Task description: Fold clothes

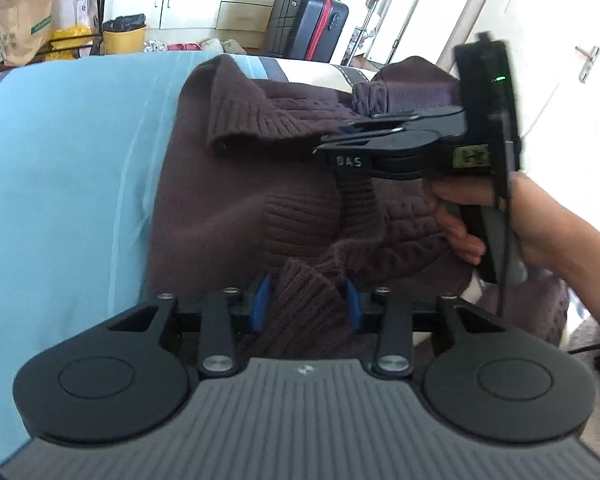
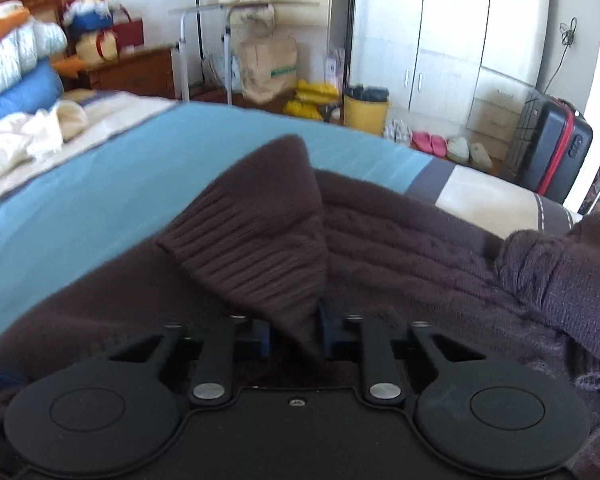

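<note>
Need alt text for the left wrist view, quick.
The left gripper pinches a ribbed edge of the dark brown sweater spread on the blue bedspread. Beyond it, the right gripper, held in a hand, clamps another ribbed fold.

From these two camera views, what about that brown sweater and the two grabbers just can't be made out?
- Left wrist view: the sweater runs behind the right gripper and the hand, so its right side is hidden.
- Right wrist view: the right gripper has its fingertips buried under the ribbed fold.
- Left wrist view: the left gripper has its pads partly covered by knit.
- Both views: the sweater's near edge is cut off by the gripper bodies.
</note>
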Motion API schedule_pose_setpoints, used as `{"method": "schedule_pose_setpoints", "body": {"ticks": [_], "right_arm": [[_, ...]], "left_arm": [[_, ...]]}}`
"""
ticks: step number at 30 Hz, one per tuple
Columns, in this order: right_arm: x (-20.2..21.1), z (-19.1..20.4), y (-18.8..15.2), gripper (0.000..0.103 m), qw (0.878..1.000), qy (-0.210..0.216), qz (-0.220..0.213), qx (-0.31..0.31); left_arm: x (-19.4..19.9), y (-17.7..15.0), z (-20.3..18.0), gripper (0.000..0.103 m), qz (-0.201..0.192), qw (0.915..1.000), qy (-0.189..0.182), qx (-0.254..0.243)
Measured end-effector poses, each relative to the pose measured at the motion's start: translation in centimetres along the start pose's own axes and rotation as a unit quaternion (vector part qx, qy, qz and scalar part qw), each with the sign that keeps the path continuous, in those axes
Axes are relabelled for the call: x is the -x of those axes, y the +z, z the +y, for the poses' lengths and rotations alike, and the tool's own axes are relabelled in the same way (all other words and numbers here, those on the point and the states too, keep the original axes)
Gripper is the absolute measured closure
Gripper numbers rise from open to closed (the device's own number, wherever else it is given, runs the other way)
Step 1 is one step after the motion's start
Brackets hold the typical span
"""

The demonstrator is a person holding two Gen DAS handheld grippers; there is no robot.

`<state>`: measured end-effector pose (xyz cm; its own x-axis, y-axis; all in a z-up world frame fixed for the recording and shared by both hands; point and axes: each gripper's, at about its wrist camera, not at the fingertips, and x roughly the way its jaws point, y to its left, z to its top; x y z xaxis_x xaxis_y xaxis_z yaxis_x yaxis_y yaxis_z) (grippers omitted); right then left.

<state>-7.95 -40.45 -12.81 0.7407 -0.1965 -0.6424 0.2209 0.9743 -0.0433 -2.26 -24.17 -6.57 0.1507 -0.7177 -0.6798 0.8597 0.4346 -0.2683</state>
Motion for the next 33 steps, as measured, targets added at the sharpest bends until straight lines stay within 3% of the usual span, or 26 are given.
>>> {"method": "schedule_pose_setpoints", "body": {"ticks": [1, 4, 8, 10, 13, 14, 16, 17, 19, 22, 25, 28, 33], "right_arm": [[0.4, 0.4, 0.2, 0.094, 1.000, -0.003, -0.007, 0.007], [2.0, 1.4, 1.0, 0.095, 0.999, -0.003, -0.039, 0.014], [3.8, 1.5, 4.1, 0.095, 0.997, 0.049, -0.050, -0.040], [4.1, 1.9, 6.8, 0.095, 0.993, 0.076, -0.049, -0.072], [4.1, 2.7, 11.3, 0.095, 0.980, 0.131, -0.055, -0.136], [3.6, 2.9, 12.2, 0.094, 0.970, 0.164, -0.058, -0.173], [2.1, 3.5, 13.4, 0.078, 0.940, 0.229, -0.067, -0.245], [1.2, 3.9, 13.6, 0.073, 0.923, 0.259, -0.073, -0.276], [0.0, 4.8, 13.1, 0.065, 0.903, 0.286, -0.075, -0.313], [0.0, 6.4, 11.6, 0.059, 0.910, 0.270, -0.054, -0.310], [1.4, 6.7, 9.2, 0.058, 0.938, 0.223, -0.016, -0.267], [3.9, 5.9, 6.4, 0.057, 0.963, 0.166, 0.025, -0.209], [9.7, 1.6, 0.4, 0.054, 0.985, 0.060, 0.069, -0.144]], "left_arm": [[0.3, 0.3, 0.1, 0.079, -0.005, 1.0000, 0.002, -0.005], [3.1, 1.3, 1.4, 0.084, -0.034, 0.9993, 0.008, 0.014], [6.7, 1.5, 3.9, 0.088, -0.075, 0.9941, 0.058, 0.052], [8.5, 1.3, 5.3, 0.089, -0.095, 0.9884, 0.091, 0.076], [12.3, 0.6, 7.2, 0.094, -0.148, 0.9703, 0.154, 0.113], [13.3, 0.2, 7.7, 0.095, -0.161, 0.9617, 0.187, 0.118], [13.8, -0.3, 8.4, 0.095, -0.154, 0.9454, 0.264, 0.114], [13.6, -0.6, 8.9, 0.095, -0.134, 0.9382, 0.299, 0.110], [12.9, -1.2, 10.5, 0.095, -0.087, 0.9325, 0.324, 0.133], [12.1, -2.2, 13.4, 0.094, -0.037, 0.9413, 0.256, 0.216], [11.5, -2.6, 15.3, 0.094, -0.021, 0.9434, 0.201, 0.263], [10.9, -2.5, 14.9, 0.092, -0.012, 0.9462, 0.191, 0.261], [10.8, -2.1, 14.0, 0.087, -0.018, 0.9544, 0.168, 0.246]]}}
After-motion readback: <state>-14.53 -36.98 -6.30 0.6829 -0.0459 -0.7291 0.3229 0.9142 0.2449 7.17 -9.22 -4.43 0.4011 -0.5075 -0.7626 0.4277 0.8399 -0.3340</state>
